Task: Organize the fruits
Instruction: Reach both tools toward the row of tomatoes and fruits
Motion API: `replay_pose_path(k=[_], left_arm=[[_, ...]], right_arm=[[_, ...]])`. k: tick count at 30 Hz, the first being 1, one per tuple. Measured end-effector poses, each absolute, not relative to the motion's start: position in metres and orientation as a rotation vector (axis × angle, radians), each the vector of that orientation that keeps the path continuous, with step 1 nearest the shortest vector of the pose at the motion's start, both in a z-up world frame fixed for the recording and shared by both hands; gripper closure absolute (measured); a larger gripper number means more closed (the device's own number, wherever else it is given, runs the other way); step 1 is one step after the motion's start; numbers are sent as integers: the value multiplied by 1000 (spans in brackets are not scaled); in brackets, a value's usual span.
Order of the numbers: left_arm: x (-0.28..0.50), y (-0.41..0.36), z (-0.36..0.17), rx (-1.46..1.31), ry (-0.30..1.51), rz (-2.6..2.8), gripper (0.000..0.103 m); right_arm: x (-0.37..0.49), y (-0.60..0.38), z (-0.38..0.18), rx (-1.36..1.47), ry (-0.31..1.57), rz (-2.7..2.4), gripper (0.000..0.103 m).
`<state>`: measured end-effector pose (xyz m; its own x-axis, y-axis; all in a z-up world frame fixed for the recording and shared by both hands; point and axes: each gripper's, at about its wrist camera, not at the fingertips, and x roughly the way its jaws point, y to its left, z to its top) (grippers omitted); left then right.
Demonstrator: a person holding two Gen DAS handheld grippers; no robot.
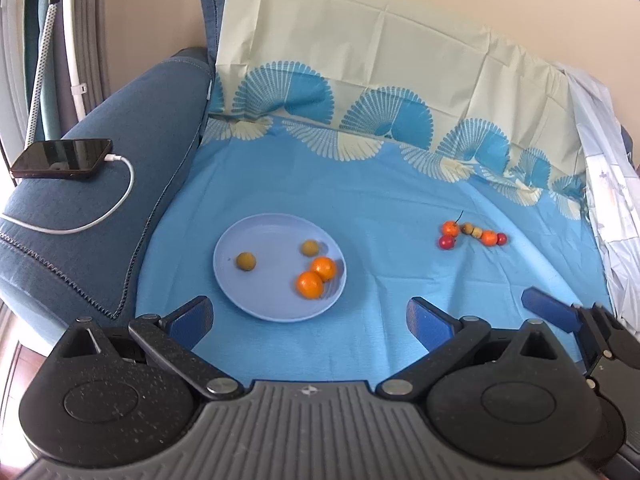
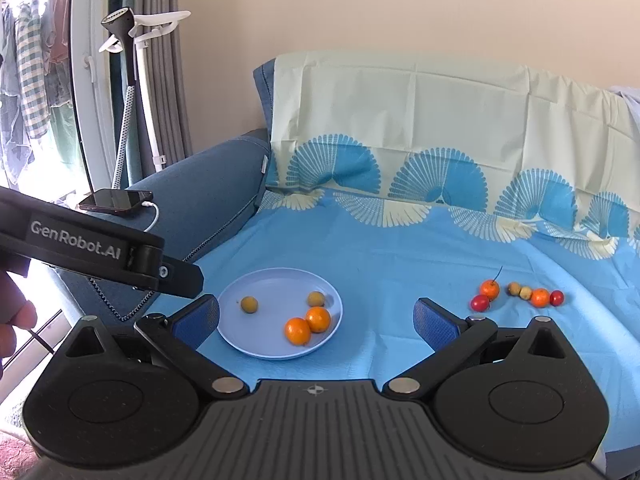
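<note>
The round pale-blue plastic plate (image 1: 240,300) lies on the light-blue patterned cloth (image 1: 380,200) spread over the dark-blue sofa (image 1: 120,160). It already carries four fruits: two small orange citrus fruits (image 1: 316,276) touching each other near its right rim, and two dull yellow-green round fruits (image 1: 245,261) lying apart from one another. Well to the right of the plate, a loose row of small fruits (image 1: 474,234) lies on the cloth: two orange, two red, two tan-brown. By this layout the job looks partly done, with six pieces left to move if the plate is the target.

The left gripper (image 1: 310,316) hangs over the near edge of the plate, fingers spread wide, holding nothing. The right gripper (image 2: 316,316) is likewise wide apart and empty, hovering over the cloth near the plate.

The two tan fruits are too small to identify. A black phone on a white charging cable (image 1: 62,158) rests on the sofa arm. The sofa's right end is cut off by the frame.
</note>
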<state>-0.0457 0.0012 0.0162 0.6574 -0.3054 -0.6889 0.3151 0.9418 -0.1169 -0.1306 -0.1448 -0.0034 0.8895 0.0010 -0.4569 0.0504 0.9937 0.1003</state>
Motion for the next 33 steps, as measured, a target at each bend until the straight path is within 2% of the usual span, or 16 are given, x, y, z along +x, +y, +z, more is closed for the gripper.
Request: replay_pose_path(k=[4, 9, 19, 26, 33], left_arm=[[-37, -7, 15, 21, 747, -332, 0], [-23, -27, 14, 30, 791, -343, 0], [24, -108, -6, 124, 885, -425, 0], [66, -192, -31, 220, 877, -513, 0], [118, -296, -82, 314, 954, -571, 0]], right_arm=[[-127, -156, -10, 139, 487, -49, 1], [-122, -176, -18, 177, 498, -91, 1], [-114, -247, -36, 242, 503, -274, 1], [-100, -323, -66, 318, 533, -447, 1], [-65, -413, -100, 340, 546, -589, 1]])
